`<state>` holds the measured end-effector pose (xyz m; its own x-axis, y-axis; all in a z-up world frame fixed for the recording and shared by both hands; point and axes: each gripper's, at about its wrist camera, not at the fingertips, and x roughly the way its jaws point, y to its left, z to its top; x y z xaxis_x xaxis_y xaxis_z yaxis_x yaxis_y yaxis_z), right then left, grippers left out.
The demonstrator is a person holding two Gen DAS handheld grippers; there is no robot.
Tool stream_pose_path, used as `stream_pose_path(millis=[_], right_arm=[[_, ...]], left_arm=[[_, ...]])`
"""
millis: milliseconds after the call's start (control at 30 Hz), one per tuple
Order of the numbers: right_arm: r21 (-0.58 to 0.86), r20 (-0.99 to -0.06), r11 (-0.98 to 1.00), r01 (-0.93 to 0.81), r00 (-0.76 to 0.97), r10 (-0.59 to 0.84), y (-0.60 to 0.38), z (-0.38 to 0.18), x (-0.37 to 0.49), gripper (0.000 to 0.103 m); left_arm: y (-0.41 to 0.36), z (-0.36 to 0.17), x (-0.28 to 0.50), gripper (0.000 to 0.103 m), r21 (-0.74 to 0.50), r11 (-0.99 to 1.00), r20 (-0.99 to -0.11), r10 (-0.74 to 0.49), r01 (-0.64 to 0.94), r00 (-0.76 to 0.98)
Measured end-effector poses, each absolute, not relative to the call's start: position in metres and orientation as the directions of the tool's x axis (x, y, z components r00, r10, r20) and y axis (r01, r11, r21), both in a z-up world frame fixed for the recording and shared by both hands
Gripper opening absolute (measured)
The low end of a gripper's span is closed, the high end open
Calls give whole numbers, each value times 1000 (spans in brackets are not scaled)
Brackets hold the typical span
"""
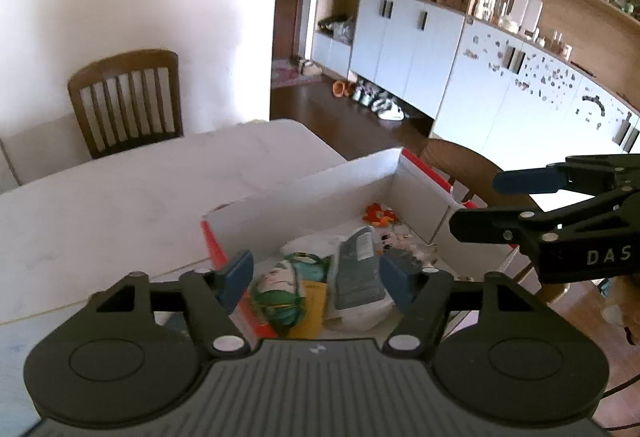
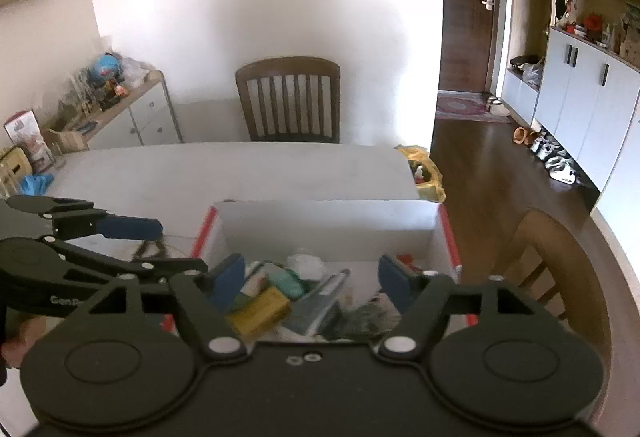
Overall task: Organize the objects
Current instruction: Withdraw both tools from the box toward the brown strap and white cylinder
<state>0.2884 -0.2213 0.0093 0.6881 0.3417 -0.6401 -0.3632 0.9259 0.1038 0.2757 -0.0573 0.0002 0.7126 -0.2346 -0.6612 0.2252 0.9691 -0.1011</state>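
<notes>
A white cardboard box with red edges (image 1: 352,177) (image 2: 328,221) sits at the table's near right end. It holds several things: a grey packet (image 1: 358,273) (image 2: 316,307), a yellow packet (image 1: 310,307) (image 2: 260,311), a green-and-white item (image 1: 280,297), a white wad (image 2: 306,265) and a small orange toy (image 1: 378,215). My left gripper (image 1: 320,279) is open and empty just above the box's near end. My right gripper (image 2: 312,283) is open and empty above the box too; it also shows in the left wrist view (image 1: 476,205).
The white table (image 1: 140,197) (image 2: 240,169) stretches away behind the box. A wooden chair (image 1: 126,99) (image 2: 290,99) stands at its far side and another (image 2: 548,265) to the right. Scissors-like handles (image 2: 150,249) lie left of the box. A yellow bag (image 2: 426,173) hangs past the table's right end.
</notes>
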Motion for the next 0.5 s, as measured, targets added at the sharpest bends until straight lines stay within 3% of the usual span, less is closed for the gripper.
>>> stream_pose_path(millis=[133,233,367,500], right_arm=[[121,-636,924,-364,686,353,-207,12,280,82],[140,-635,920,-367,680,368,-195,11,272,87],[178,-618,909,-376,677,400,-177,11,261,102],[201,-611,898,-390,667,426,-155,9,253,102]], left_arm=[[-36,5,260,71,-94,971,-648,-227,220,727],[-17,6,248,80,-101,973,-641,-221,205,735],[12,5,234,84,-117,978,-633,-209,175,746],[36,0,225,84,-118,982,-635,-186,144,750]])
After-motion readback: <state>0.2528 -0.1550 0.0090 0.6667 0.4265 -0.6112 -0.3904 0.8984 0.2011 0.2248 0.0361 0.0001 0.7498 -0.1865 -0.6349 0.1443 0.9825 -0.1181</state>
